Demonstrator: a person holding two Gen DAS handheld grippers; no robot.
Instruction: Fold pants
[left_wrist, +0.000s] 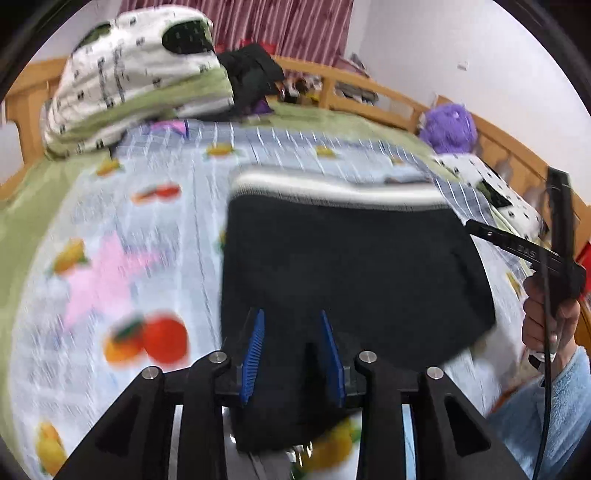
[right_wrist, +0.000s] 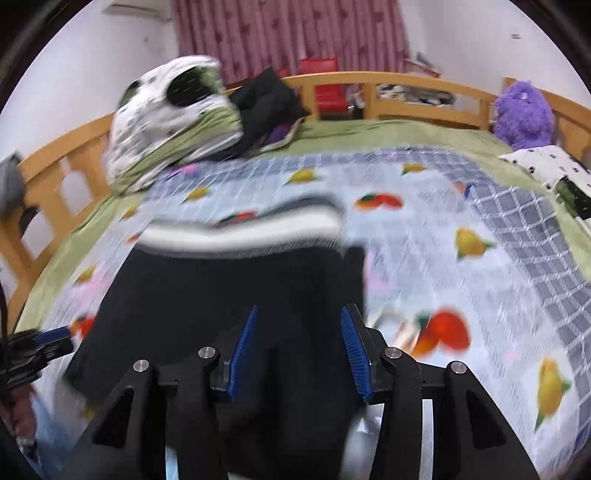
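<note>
Black pants (left_wrist: 351, 266) with a white and grey striped waistband (left_wrist: 332, 192) lie folded on the fruit-print bed cover (left_wrist: 122, 229). My left gripper (left_wrist: 291, 314) is at their near edge. Its blue pads stand apart, with black cloth lying loosely in the gap. My right gripper (right_wrist: 301, 308) is over the near right part of the pants (right_wrist: 240, 295). It is open, with the cloth under and between its pads. In the left wrist view, a finger (left_wrist: 491, 232) of the right gripper reaches the pants' right edge. The picture is blurred.
A white and green bedding pile (left_wrist: 129, 74) and dark clothes (left_wrist: 255, 77) sit at the back left. A purple plush toy (left_wrist: 448, 127) and a dotted pillow (left_wrist: 480, 177) are at the back right. A wooden rail (left_wrist: 369, 88) runs round the bed. A hand (left_wrist: 550, 325) in a blue sleeve is at right.
</note>
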